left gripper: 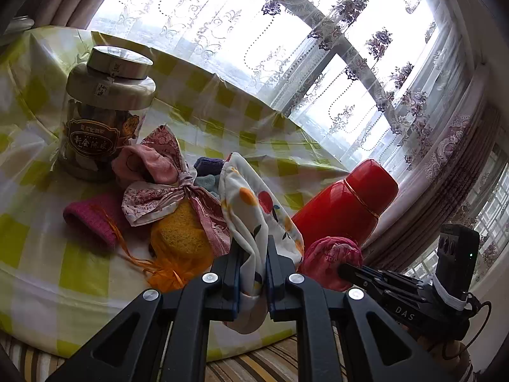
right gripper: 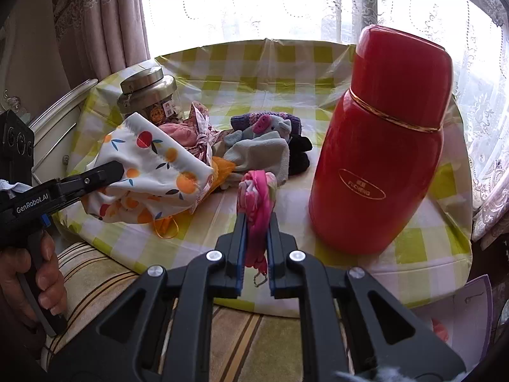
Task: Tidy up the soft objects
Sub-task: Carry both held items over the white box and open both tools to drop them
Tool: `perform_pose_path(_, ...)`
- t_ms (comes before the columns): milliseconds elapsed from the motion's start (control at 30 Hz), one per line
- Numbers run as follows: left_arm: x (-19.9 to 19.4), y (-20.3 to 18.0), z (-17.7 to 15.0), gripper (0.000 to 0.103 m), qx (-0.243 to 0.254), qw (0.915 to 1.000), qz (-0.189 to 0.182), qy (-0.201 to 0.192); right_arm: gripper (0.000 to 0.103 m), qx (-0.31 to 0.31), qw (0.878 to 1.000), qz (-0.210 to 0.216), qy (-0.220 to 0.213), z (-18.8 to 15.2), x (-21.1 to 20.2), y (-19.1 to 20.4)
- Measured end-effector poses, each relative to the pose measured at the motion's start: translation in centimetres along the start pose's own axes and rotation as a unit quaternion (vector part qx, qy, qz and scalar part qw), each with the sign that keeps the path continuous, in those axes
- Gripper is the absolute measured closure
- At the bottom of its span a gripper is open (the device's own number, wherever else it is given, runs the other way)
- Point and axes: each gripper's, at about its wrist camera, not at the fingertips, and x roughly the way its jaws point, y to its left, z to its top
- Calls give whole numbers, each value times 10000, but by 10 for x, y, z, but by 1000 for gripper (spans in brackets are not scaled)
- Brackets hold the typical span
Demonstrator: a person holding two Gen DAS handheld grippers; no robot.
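A white fruit-printed fabric pouch (left gripper: 254,219) was pinched by the left gripper (left gripper: 252,273), and a pink crumpled cloth (right gripper: 257,203) by the right gripper (right gripper: 256,248), both above the checked tablecloth (right gripper: 286,73). The tall red steel flask (right gripper: 381,140) nearby could be toppled by a careless swing.

Bright daylight pours through a large window (right gripper: 254,3) veiled by embroidered sheer curtains (left gripper: 318,47), with heavier mauve drapes (right gripper: 95,16) at its sides and a striped sofa cushion (right gripper: 95,280) below.
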Motion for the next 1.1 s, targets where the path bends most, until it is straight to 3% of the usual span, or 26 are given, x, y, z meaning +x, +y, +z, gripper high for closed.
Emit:
perform_pose_path(633, 18, -88, -32, 90, 451, 9952, -466, 729, 89, 856, 9928, -836, 74, -62, -80, -105)
perform_pose_path(900, 34, -135, -51, 90, 703, 9881, -767, 1131, 89, 1200, 9863, -1129, 86, -80, -105, -147)
perform_pose_path(1100, 48, -174, -71, 90, 902, 9775, -1103, 1557, 89, 1415, 9809, -1336, -27, -88, -128, -174)
